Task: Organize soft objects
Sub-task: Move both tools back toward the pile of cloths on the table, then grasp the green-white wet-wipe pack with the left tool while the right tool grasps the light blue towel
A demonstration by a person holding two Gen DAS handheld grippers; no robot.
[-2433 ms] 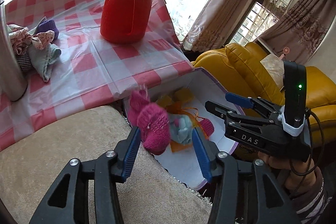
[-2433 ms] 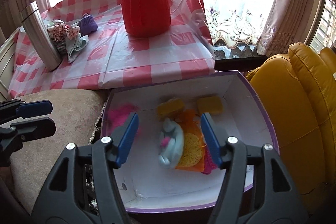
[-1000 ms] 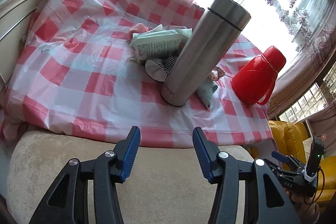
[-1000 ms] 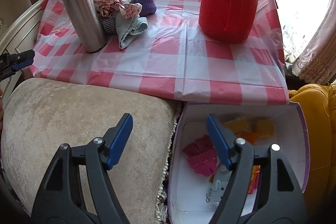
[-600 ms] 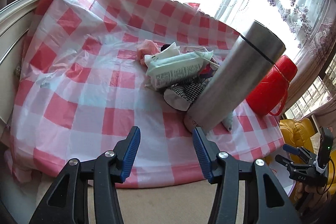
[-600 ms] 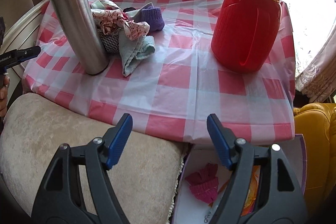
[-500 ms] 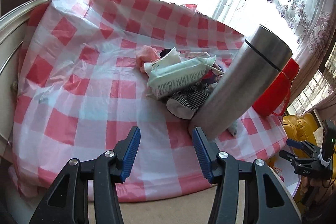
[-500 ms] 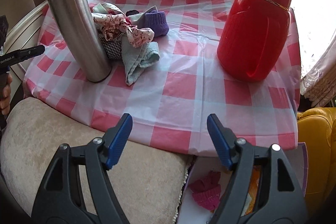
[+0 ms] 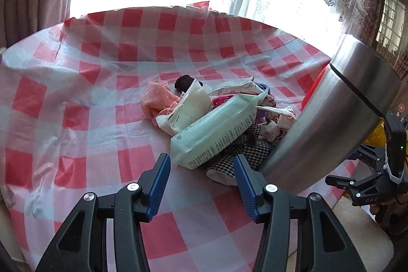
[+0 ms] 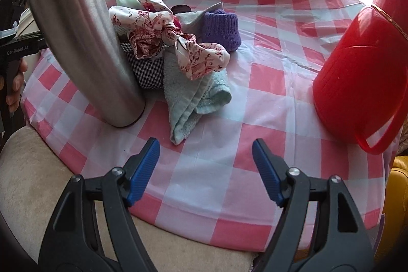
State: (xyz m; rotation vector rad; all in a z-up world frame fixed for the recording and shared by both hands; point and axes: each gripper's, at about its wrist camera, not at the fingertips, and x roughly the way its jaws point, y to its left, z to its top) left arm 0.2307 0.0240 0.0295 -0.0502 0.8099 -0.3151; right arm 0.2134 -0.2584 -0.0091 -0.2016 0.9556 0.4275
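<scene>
A heap of soft things lies on the red-checked tablecloth (image 9: pixel 76 98) beside a steel flask (image 9: pixel 331 119). In the left wrist view a pale green wipes pack (image 9: pixel 214 131) tops the heap, with a white pouch (image 9: pixel 188 106), an orange cloth (image 9: pixel 158 101) and a houndstooth piece (image 9: pixel 237 159). My left gripper (image 9: pixel 201 185) is open and empty, just short of the pack. In the right wrist view I see a light blue towel (image 10: pixel 196 98), a floral scarf (image 10: pixel 178 47) and a purple knit sock (image 10: pixel 221 27). My right gripper (image 10: pixel 205 170) is open and empty, just short of the towel.
The steel flask (image 10: pixel 81 37) stands against the heap's left side in the right wrist view. A red jug (image 10: pixel 362 63) stands at the table's right. A beige cushion (image 10: pixel 38 182) borders the near table edge. The other gripper (image 9: pixel 369 182) shows at the left view's right edge.
Both grippers have moved from the box and cushion in over the table toward the heap. The heap and flask now loom larger, and the box has dropped out of the right wrist view.
</scene>
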